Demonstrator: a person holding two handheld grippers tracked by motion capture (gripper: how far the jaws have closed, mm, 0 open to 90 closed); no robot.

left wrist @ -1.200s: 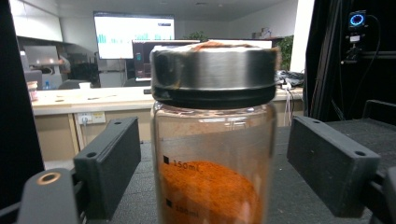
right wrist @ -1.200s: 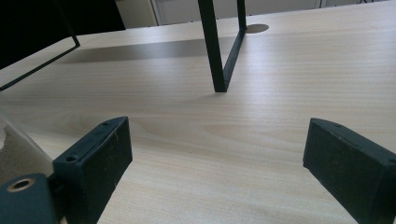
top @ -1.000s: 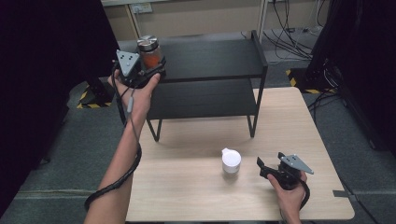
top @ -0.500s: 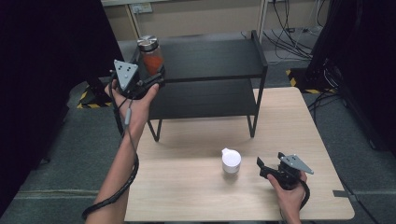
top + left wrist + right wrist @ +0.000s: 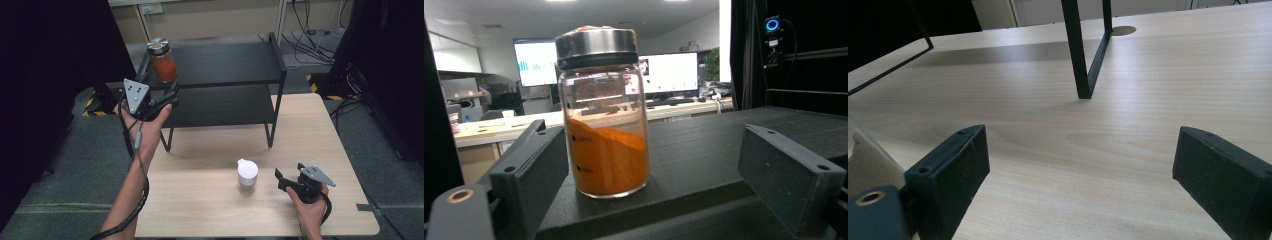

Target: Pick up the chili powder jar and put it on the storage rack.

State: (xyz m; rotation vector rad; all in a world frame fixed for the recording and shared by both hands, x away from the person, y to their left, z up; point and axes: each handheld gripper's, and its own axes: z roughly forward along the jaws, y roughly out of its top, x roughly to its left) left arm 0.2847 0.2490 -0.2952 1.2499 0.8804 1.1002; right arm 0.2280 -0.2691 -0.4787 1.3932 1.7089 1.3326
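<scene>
I hold a two-fingered gripper in each hand at a light wooden desk [image 5: 210, 205].

On the far left, a glass jar [image 5: 163, 60] of orange powder with a metal screw lid stands upright on the near left corner of the top shelf of a black two-tier rack [image 5: 235, 62]. My left gripper [image 5: 172, 96] is raised just near of the jar, in front of the rack's left end. Its fingers [image 5: 531, 165] stand wide and have just been opening. In the left gripper view the jar [image 5: 603, 112] stands a little beyond the fingertips, closer to the left finger, with a clear gap on each side; neither finger touches it.

Toward the middle of the desk, near the front, stands a small white container [image 5: 247, 172] with a white cap.

Just right of it, my right gripper [image 5: 278, 179] rests low on the desk, pointing left toward the container. Its fingers [image 5: 950, 175] are wide apart with bare wood between them. In the right gripper view a black rack leg [image 5: 1077, 50] rises farther off.
</scene>
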